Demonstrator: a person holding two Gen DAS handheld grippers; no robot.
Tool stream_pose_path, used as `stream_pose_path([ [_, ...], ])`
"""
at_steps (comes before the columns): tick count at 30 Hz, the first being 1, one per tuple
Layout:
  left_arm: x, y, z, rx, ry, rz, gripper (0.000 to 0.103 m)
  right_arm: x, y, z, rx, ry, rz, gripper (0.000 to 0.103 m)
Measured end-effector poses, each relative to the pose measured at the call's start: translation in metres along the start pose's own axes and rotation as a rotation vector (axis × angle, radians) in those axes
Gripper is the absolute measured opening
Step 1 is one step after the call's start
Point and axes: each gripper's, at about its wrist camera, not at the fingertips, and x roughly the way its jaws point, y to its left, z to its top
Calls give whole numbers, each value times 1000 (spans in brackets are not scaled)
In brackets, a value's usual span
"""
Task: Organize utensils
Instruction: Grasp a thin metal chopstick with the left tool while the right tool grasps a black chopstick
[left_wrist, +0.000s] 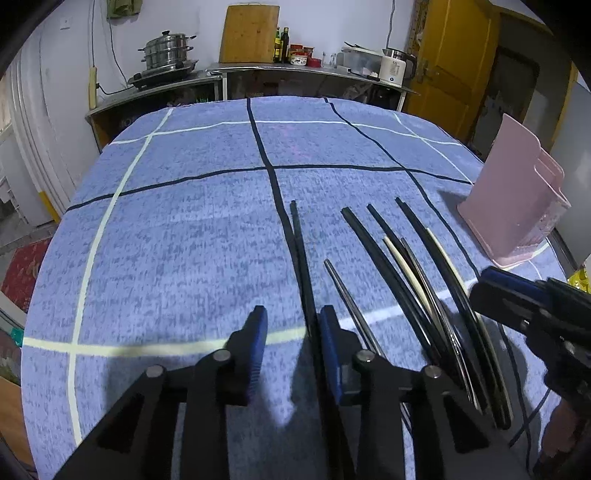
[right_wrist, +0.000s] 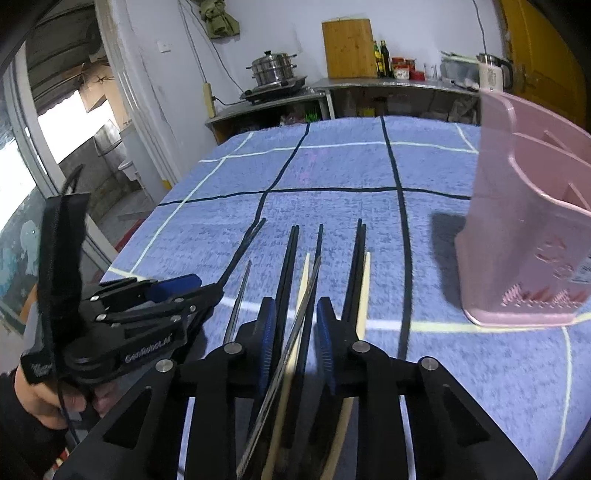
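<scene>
Several chopsticks lie side by side on the blue checked cloth (left_wrist: 184, 229), black, cream and metal. In the left wrist view my left gripper (left_wrist: 293, 332) is open low over the cloth. One black chopstick (left_wrist: 301, 258) runs between its fingers, against the right pad, with bare cloth on the other side. In the right wrist view my right gripper (right_wrist: 296, 328) is shut on a bunch of chopsticks (right_wrist: 301, 288): black, cream and metal sticks fill the gap between its pads. A black pair and a cream stick (right_wrist: 364, 280) lie just outside its right finger. The pink utensil holder (right_wrist: 528, 240) stands upright at the right.
The pink holder (left_wrist: 517, 206) is near the table's right edge. My right gripper (left_wrist: 487, 291) shows at the right of the left wrist view, and my left gripper (right_wrist: 177, 291), held by a hand (right_wrist: 48, 398), at the left of the right wrist view. A counter (left_wrist: 295, 70) with pots stands behind the table.
</scene>
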Motion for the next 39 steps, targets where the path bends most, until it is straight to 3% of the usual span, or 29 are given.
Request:
stream_pose_path([
  [10, 11, 2, 19, -6, 33, -43, 26, 31, -10, 15, 25, 70, 3, 13],
  [17, 18, -6, 29, 51, 59, -13, 25, 44, -10, 15, 27, 117, 1, 9],
  [20, 19, -8, 31, 74, 67, 6, 19, 46, -10, 16, 30, 118, 6, 8],
  [24, 19, -5, 32, 55, 67, -6, 8, 46, -10, 18, 27, 115, 13, 6],
  [31, 10, 3, 32, 13, 50, -50, 6, 34, -7, 22, 21, 87, 31, 6],
  [39, -36, 6, 40, 1, -38, -79, 6, -7, -1, 29, 9, 6, 51, 6],
])
